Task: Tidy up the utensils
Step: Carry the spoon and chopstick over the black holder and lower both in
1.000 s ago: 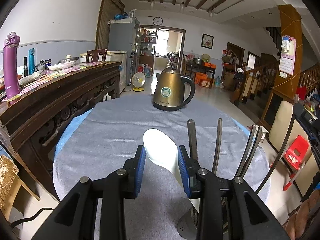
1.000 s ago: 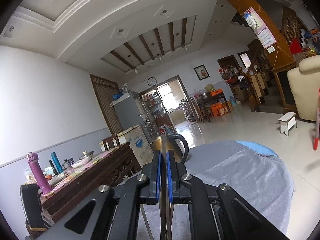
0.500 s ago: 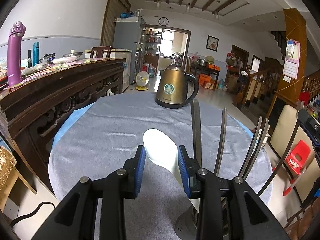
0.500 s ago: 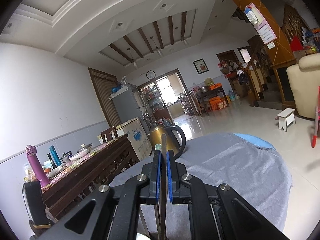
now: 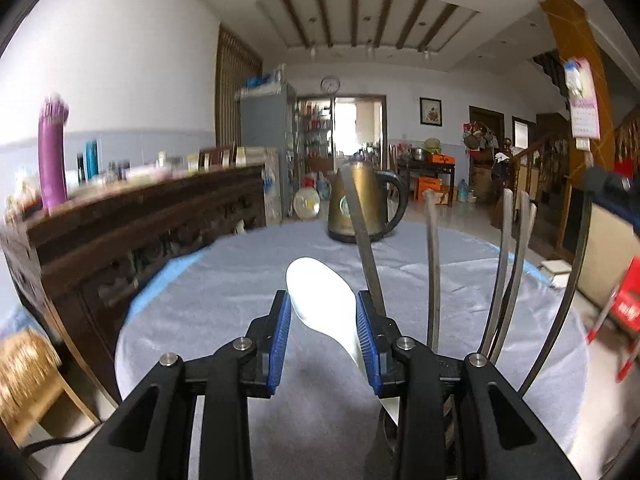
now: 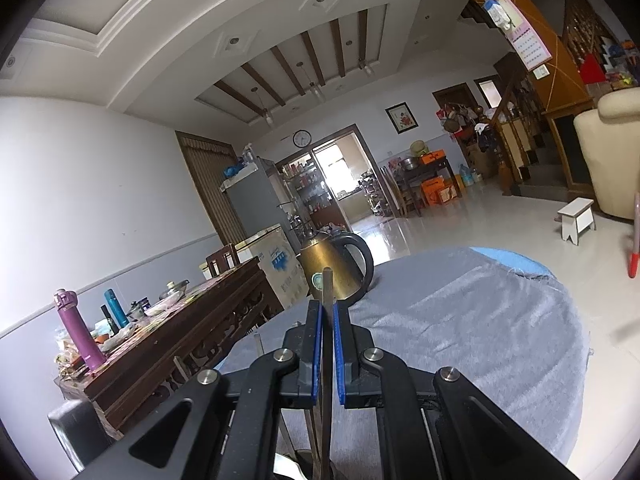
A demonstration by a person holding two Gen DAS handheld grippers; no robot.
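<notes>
In the left wrist view my left gripper [image 5: 322,320] is shut on a white spoon [image 5: 320,292], bowl end up, over the grey tablecloth [image 5: 224,296]. Several metal utensil handles [image 5: 433,264] stand upright just right of it; the holder under them is mostly hidden by the gripper. In the right wrist view my right gripper [image 6: 327,340] is shut on a thin metal utensil handle [image 6: 327,292] that points up; its lower end is hidden below the jaws.
A brass kettle [image 5: 356,208] stands at the table's far side, also in the right wrist view [image 6: 332,268]. A dark wooden sideboard [image 5: 120,220] with bottles, one purple [image 5: 54,160], runs along the left. A red stool [image 5: 624,312] stands right of the table.
Both grippers have sunk lower and tilted, so the kettle sits higher in the left view and closer in the right view. Both grips are unchanged.
</notes>
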